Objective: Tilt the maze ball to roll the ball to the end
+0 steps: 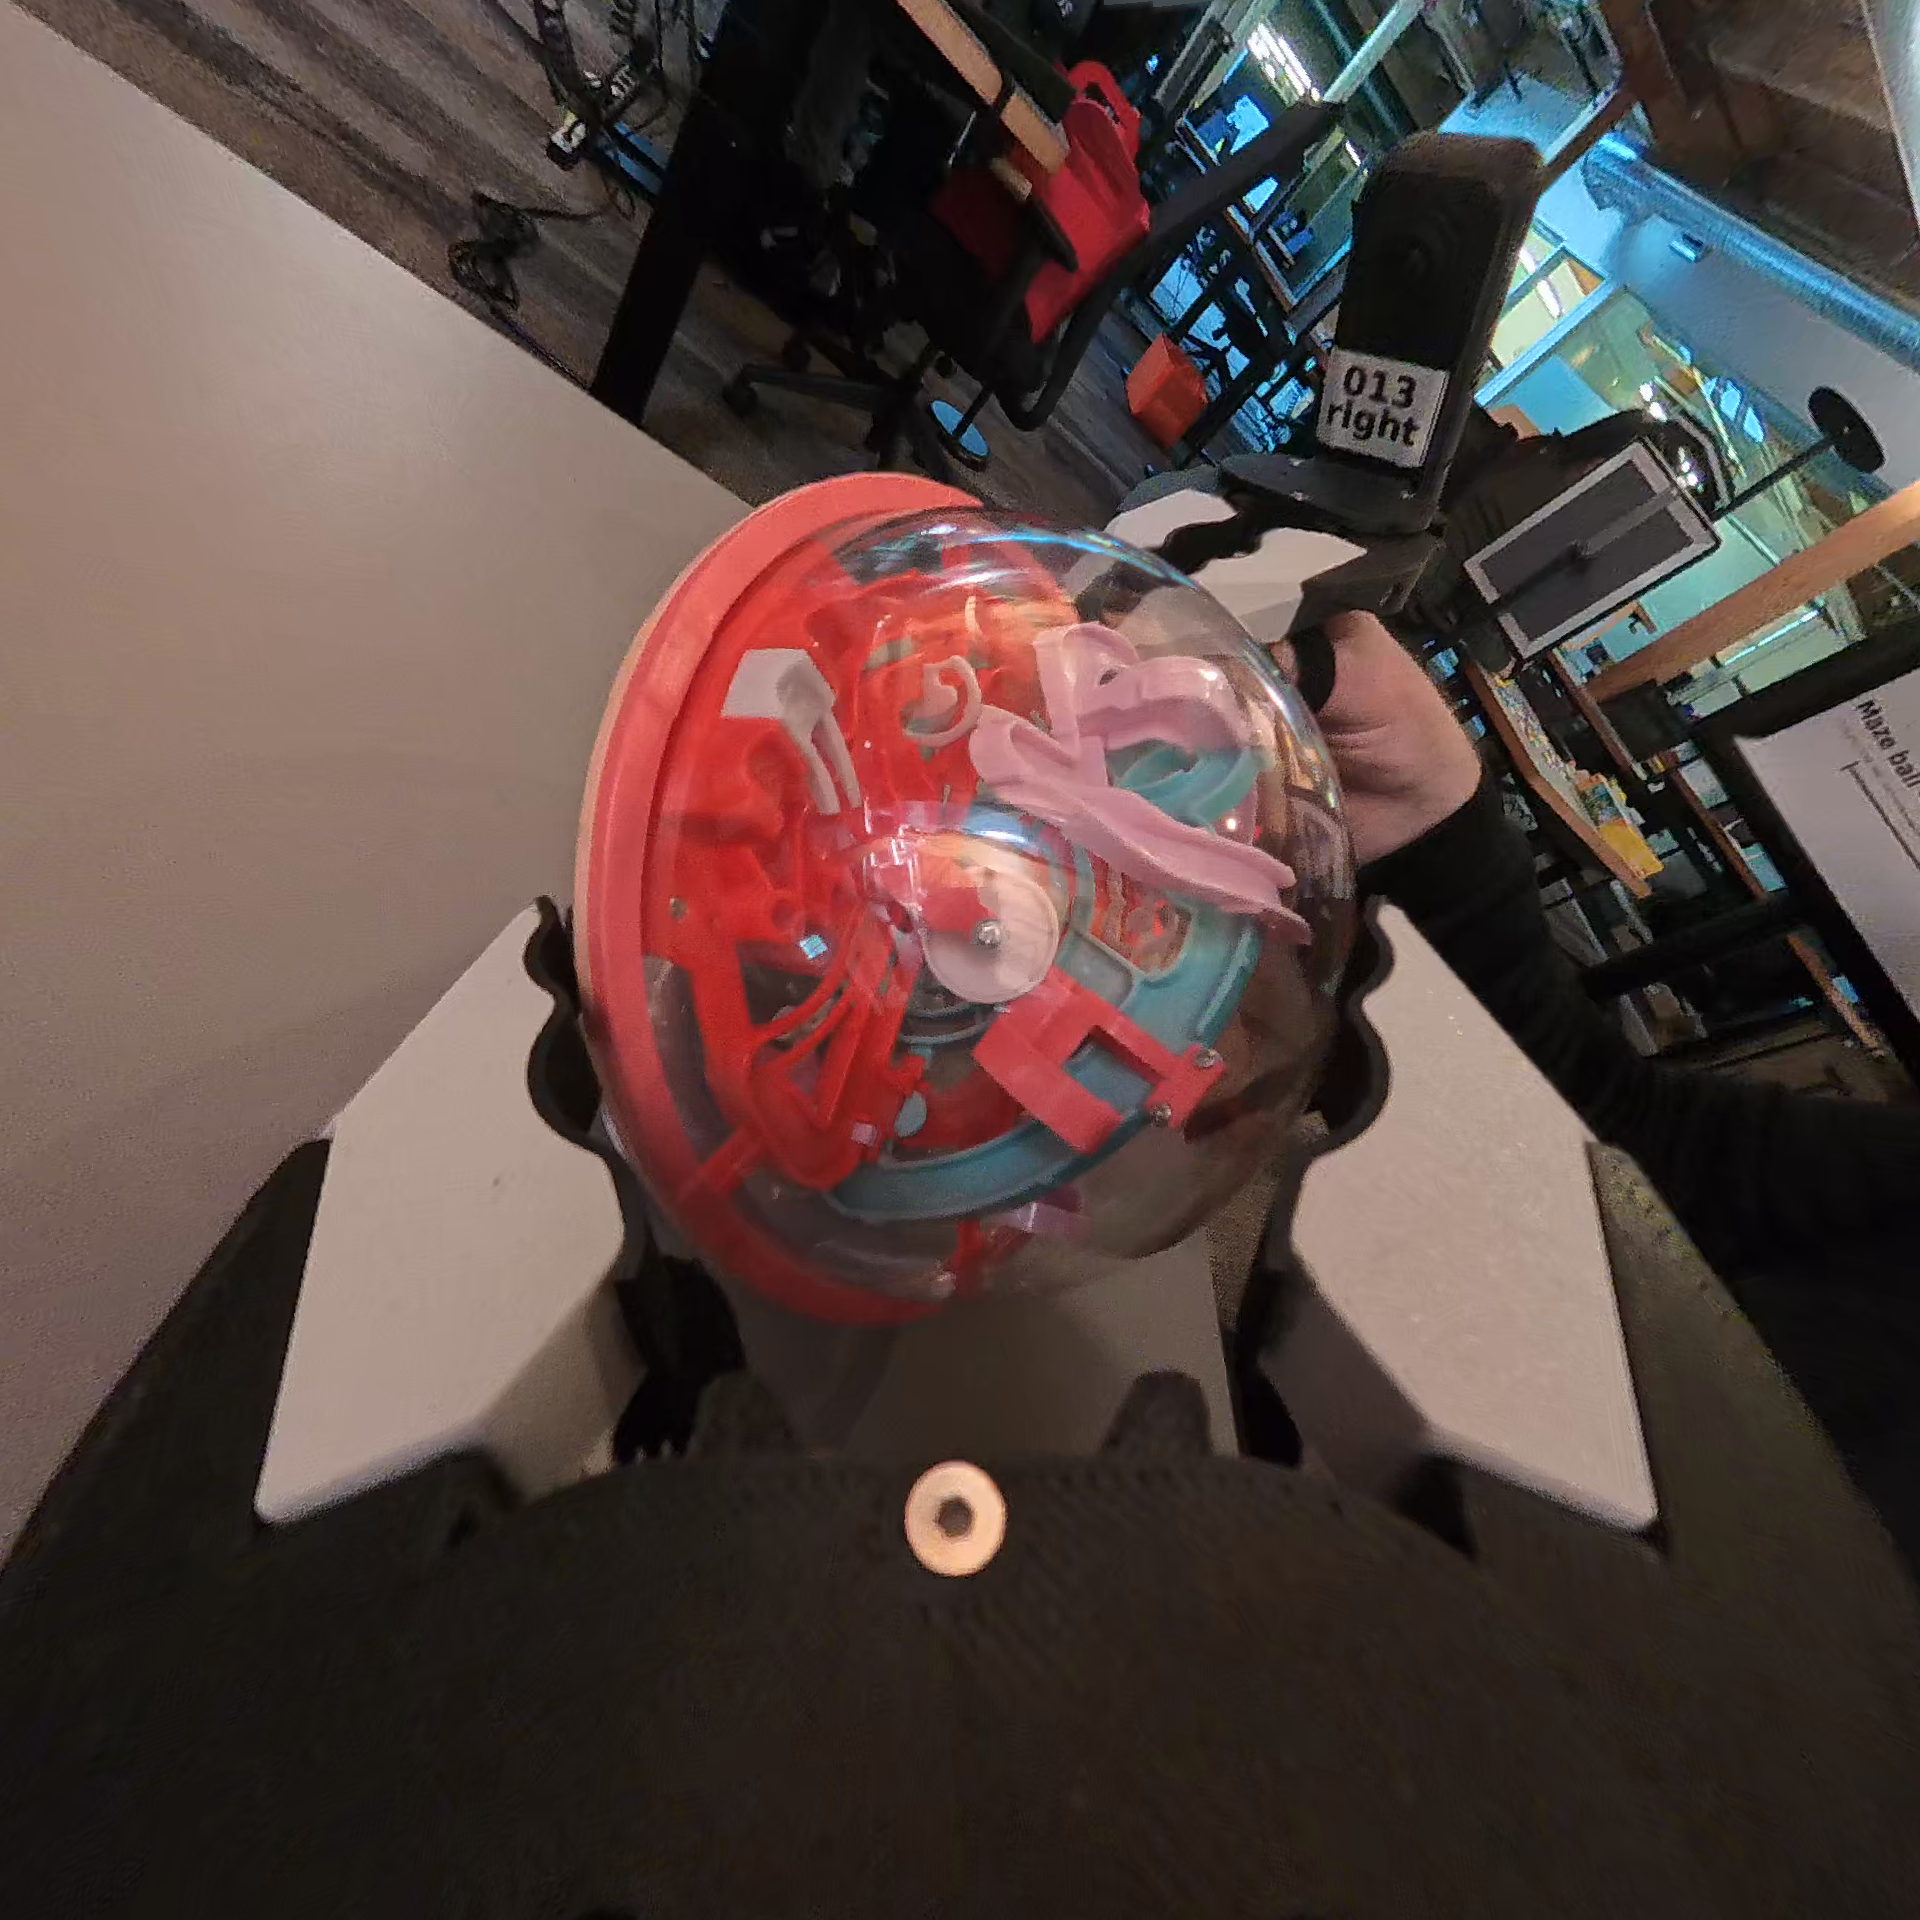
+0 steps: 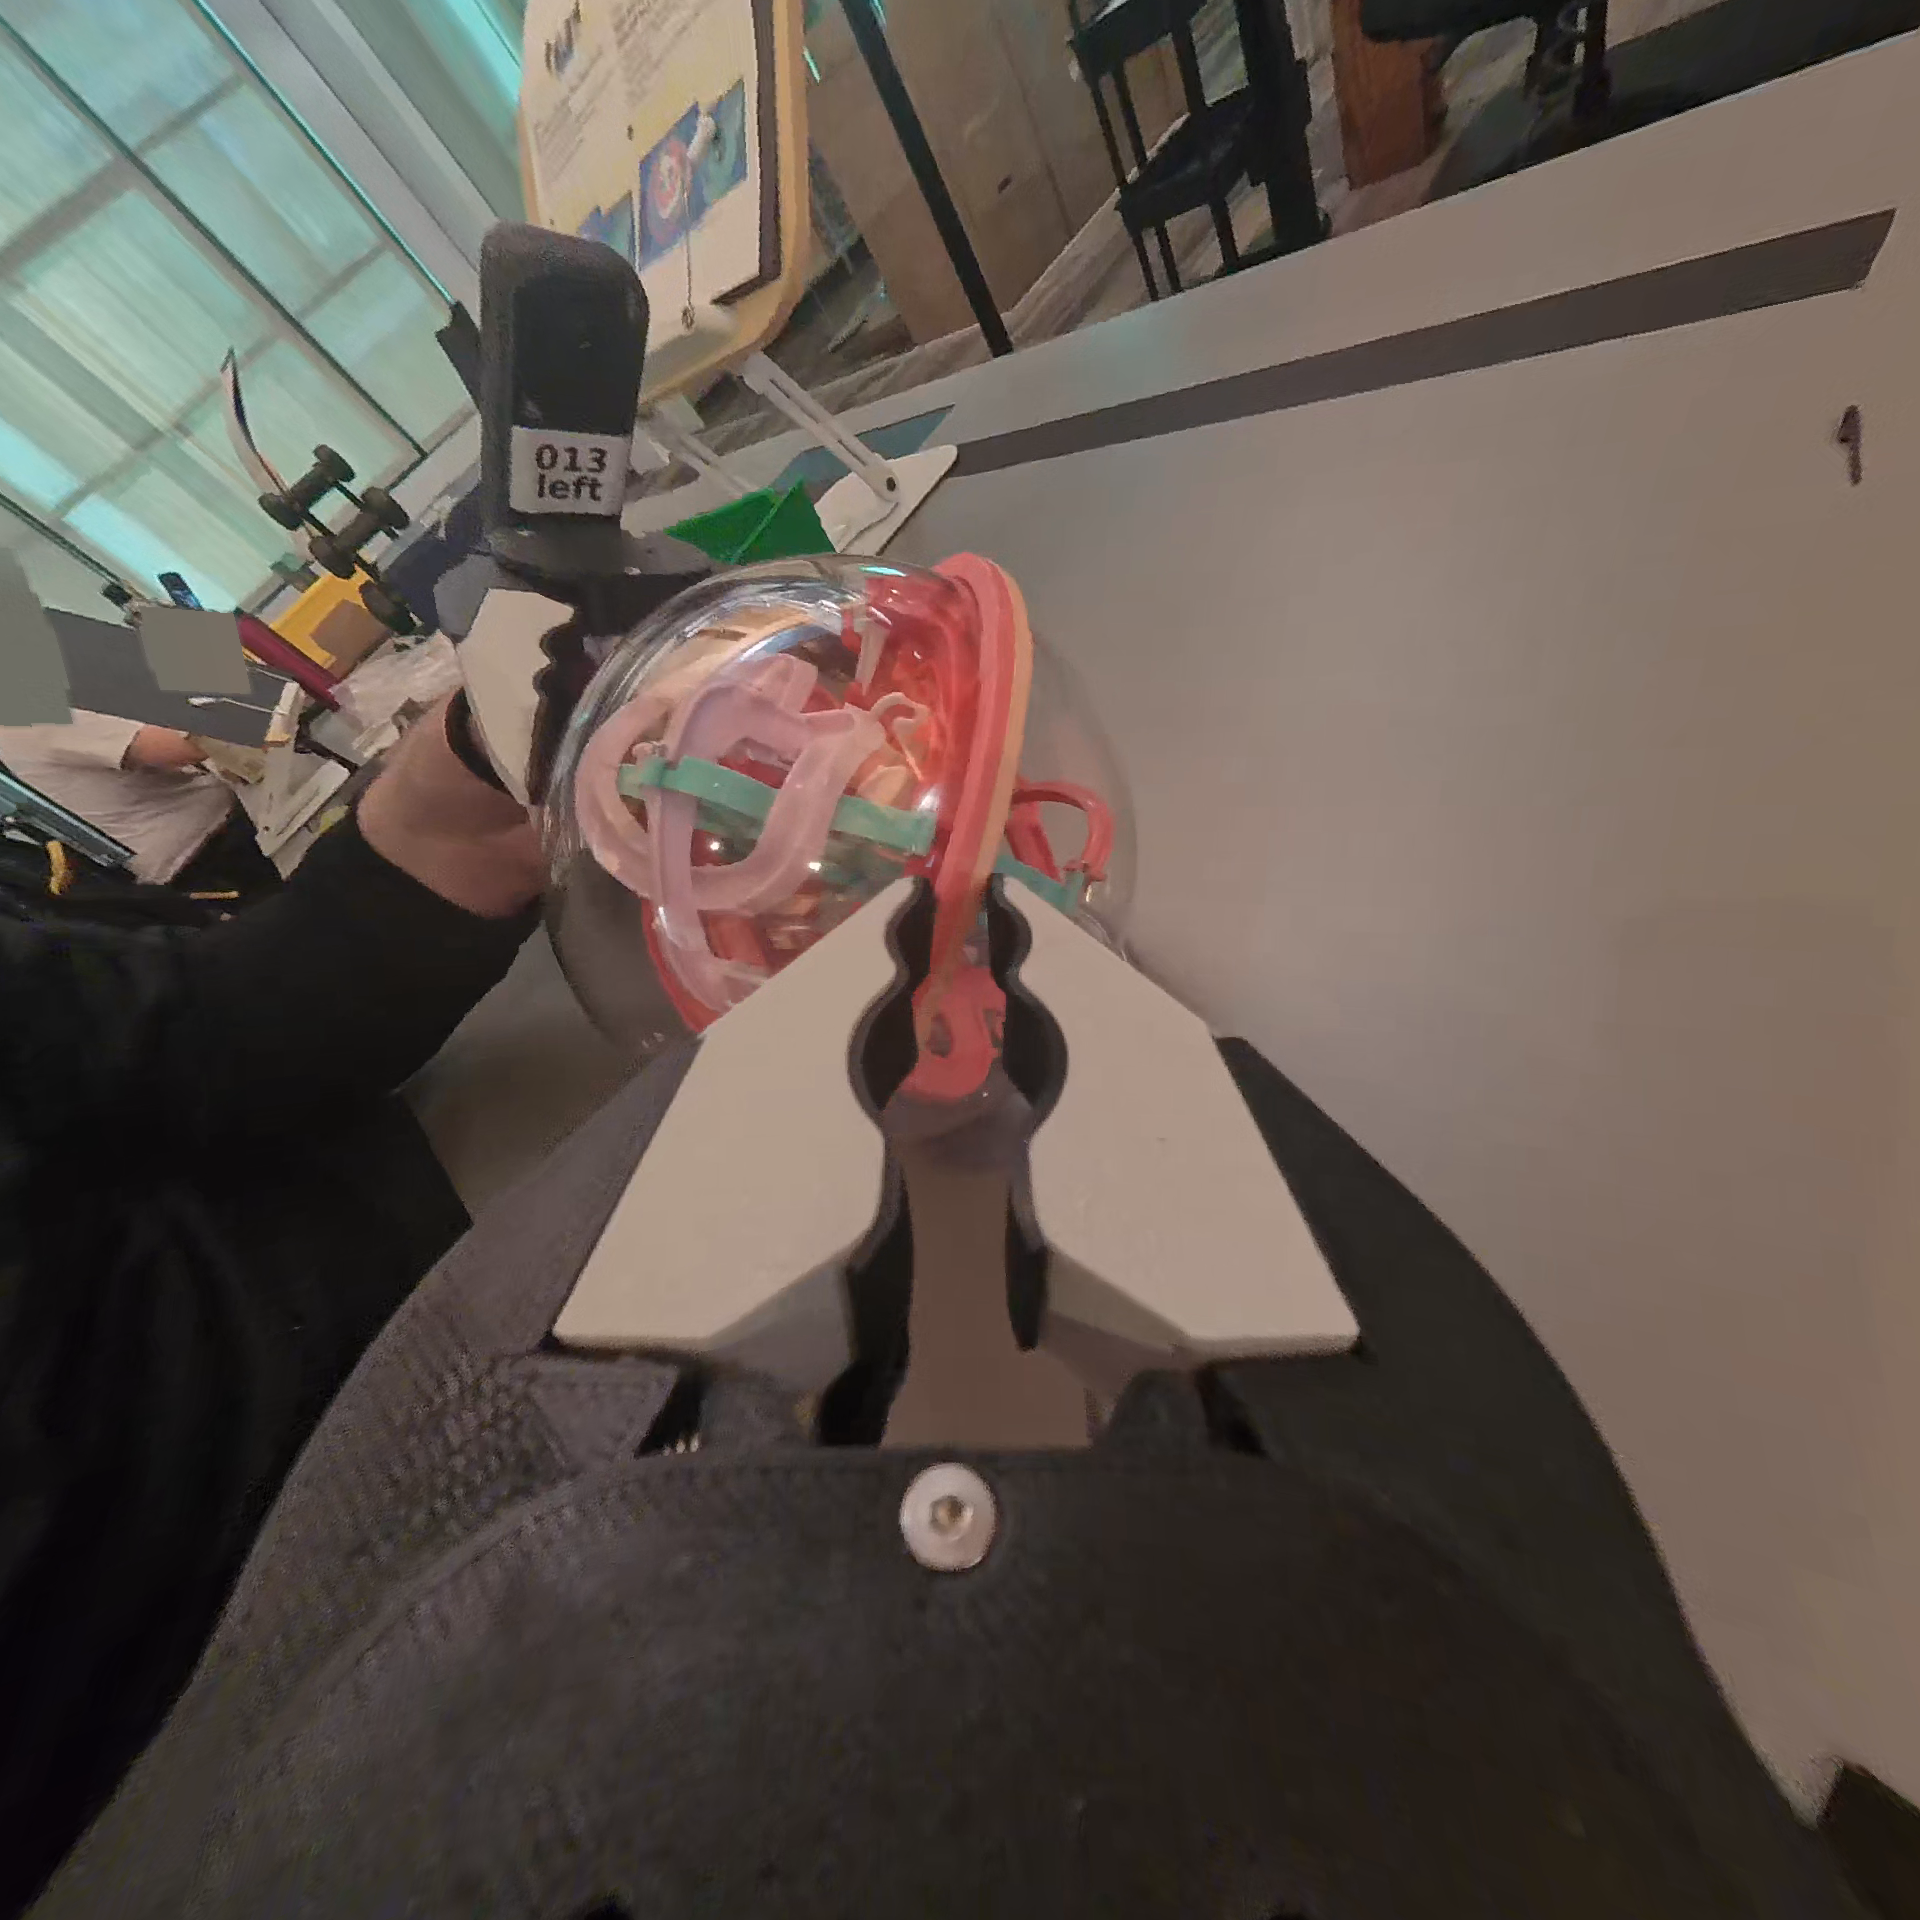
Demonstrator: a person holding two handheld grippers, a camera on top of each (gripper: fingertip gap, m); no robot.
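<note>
The pale desk (image 2: 1507, 727) is seen tilted in both views, filling the left of the left wrist view and the right of the right wrist view, with a dark strip (image 2: 1455, 322) across its far part. Above it, clear of the surface, the maze ball (image 1: 956, 914) is held: a clear sphere with a red rim (image 1: 665, 831) around its middle and red, teal and pink tracks inside. It is gripped from 2 sides. The left gripper (image 1: 956, 997) is seen with its 2 fingers (image 1: 416, 1195) spread wide around the sphere, pressed against the rim on the left and the clear shell on the right. The right gripper (image 2: 961, 935) is seen with its fingers (image 2: 769, 1143) drawn close, pinching the red rim between them. A small silver ball (image 1: 988, 934) is seen on a pale pink disc near the sphere's centre.
</note>
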